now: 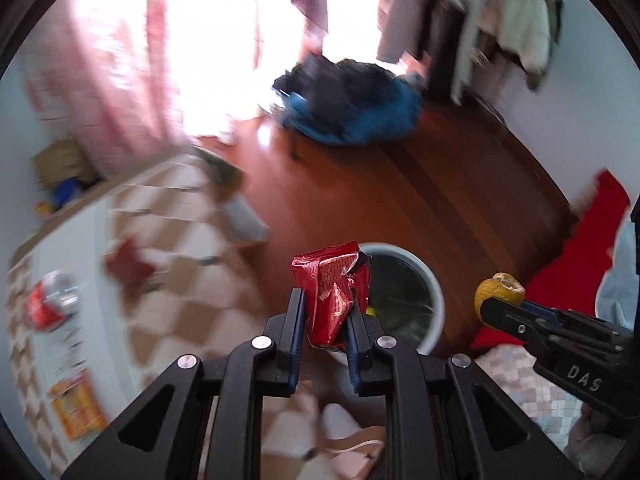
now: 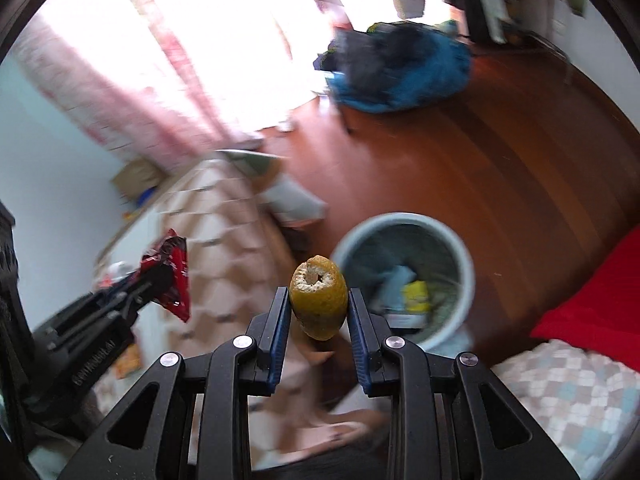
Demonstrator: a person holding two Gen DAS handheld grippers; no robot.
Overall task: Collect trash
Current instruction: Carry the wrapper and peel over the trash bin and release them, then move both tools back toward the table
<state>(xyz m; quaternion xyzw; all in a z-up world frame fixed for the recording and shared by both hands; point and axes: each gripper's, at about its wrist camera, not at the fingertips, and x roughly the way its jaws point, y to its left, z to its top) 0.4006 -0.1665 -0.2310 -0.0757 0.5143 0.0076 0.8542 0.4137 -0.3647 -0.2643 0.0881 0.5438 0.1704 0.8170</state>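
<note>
My left gripper [image 1: 326,300] is shut on a crumpled red snack wrapper [image 1: 334,292] and holds it in the air just left of a light blue trash bin [image 1: 434,292] on the wooden floor. My right gripper [image 2: 319,296] is shut on a yellow-orange fruit peel [image 2: 319,304], held in the air left of the same bin [image 2: 466,264], which holds some paper and a yellow scrap. The right gripper with the peel [image 1: 500,294] shows at the right of the left wrist view. The left gripper with the wrapper [image 2: 170,276] shows at the left of the right wrist view.
A table with a checkered cloth [image 1: 172,248] stands to the left, with a red can [image 1: 50,304] and an orange packet [image 1: 76,404] on it. A blue pile of clothes [image 1: 352,108] lies on the floor far ahead. A red cloth [image 2: 592,308] lies at right.
</note>
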